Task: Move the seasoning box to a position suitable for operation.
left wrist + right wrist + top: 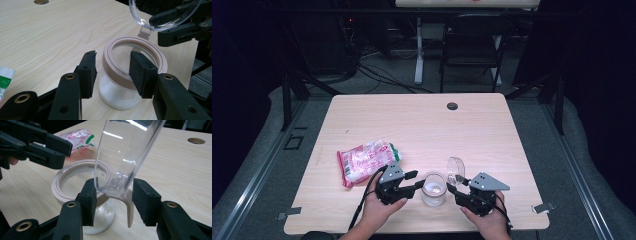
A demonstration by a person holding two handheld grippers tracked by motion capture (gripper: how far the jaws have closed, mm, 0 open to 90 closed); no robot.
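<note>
A glass jar [433, 190] with white powder in its bottom stands near the table's front edge. It has a beige collar [160, 62] and a clear hinged lid [455, 169] tipped up and open. My left gripper [414, 181] is at the jar's left side. Its jaws [112, 72] straddle the near part of the collar with a gap beside the left pad, so it is open. My right gripper [456, 184] comes in from the jar's right. Its jaws [113, 197] flank the lower part of the lid [125, 150] by the hinge, without clearly pressing on it.
A pink, white and green plastic packet [367, 160] lies on the table left of my left hand. A round cable hole [452, 106] sits near the table's far edge. A dark chair [472, 45] stands on the floor beyond the table.
</note>
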